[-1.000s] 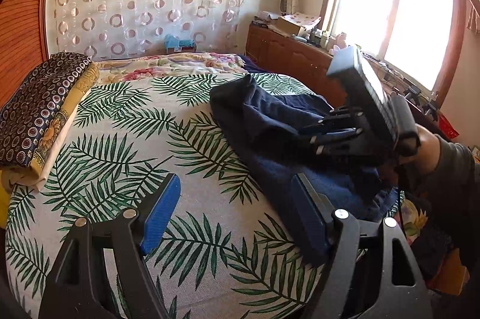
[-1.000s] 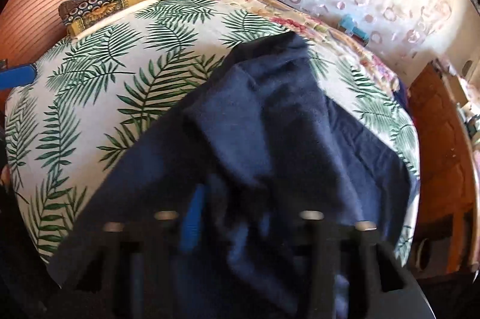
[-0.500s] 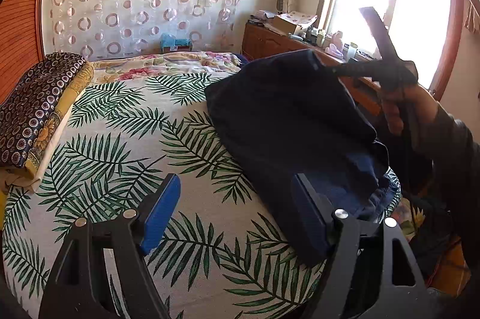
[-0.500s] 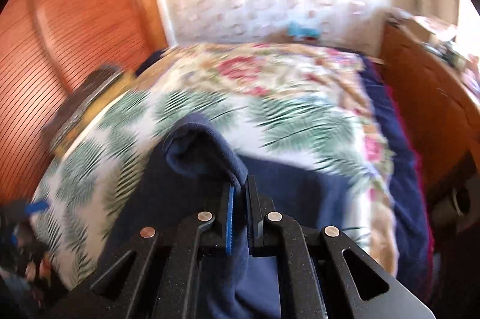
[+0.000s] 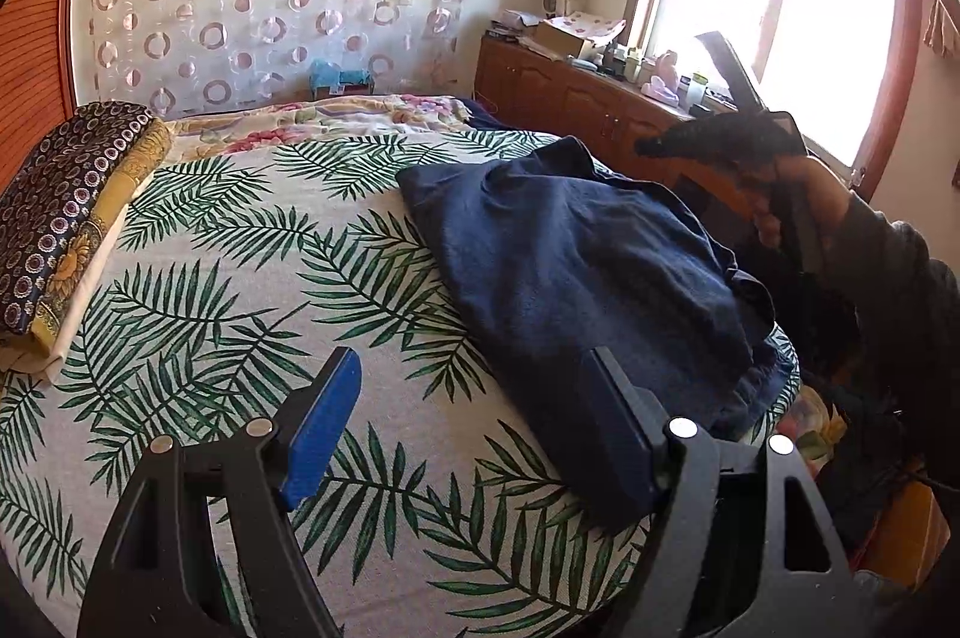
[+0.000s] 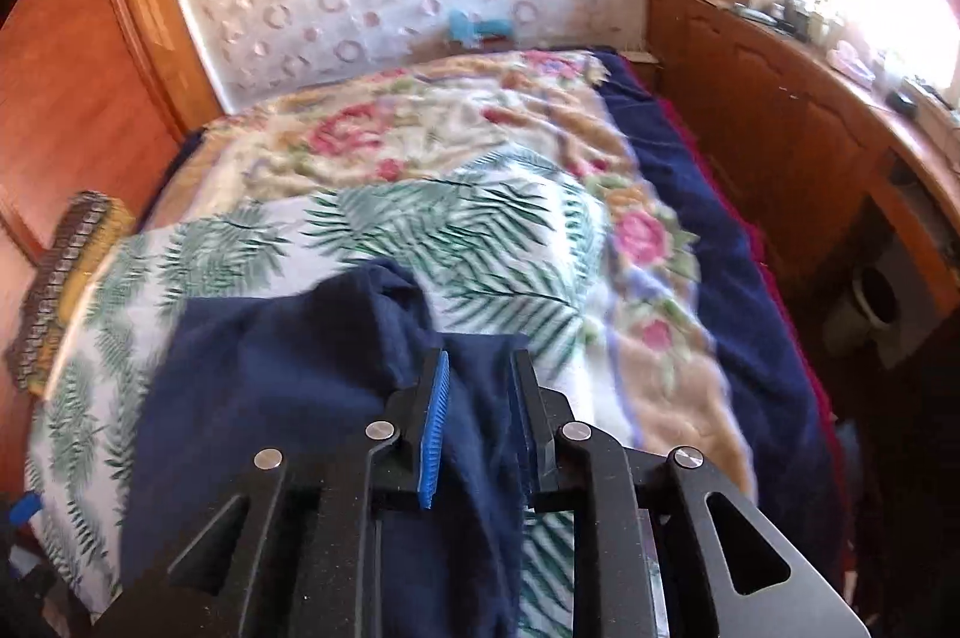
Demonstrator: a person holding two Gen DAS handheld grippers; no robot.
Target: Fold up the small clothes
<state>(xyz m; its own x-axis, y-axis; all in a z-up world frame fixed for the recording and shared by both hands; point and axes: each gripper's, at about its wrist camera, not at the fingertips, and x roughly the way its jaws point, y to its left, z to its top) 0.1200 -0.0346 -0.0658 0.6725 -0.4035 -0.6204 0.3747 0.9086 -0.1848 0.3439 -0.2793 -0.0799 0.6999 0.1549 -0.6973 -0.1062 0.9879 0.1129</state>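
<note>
A navy garment [image 5: 588,272] lies folded over near the right edge of a palm-print bed [image 5: 228,278]. The left gripper [image 5: 474,410] hovers wide open; the right gripper [image 5: 720,137], apparently clear of the cloth, is raised beside it.

Free room: wide stretch of palm-print bedspread [image 5: 198,290] left of navy garment [image 5: 576,266], flat, nothing on it; floral blanket [image 6: 432,140] beyond also bare. Obstacles: garment heaped on bed's right half, raised fold at far end, near hem draped over edge. Folded patterned cloth stack [image 5: 60,212] blocks far-left edge, against orange wood panel [image 6: 78,98]. Wooden cabinet [image 6: 798,146] runs along bed's right w/ only a narrow gap; its top cluttered w/ boxes, bottles. Right gripper [image 5: 648,147] and person's hand [image 5: 798,200] fill space above garment's right side. Small teal item [image 5: 339,77] by curtain at bed's far end.
</note>
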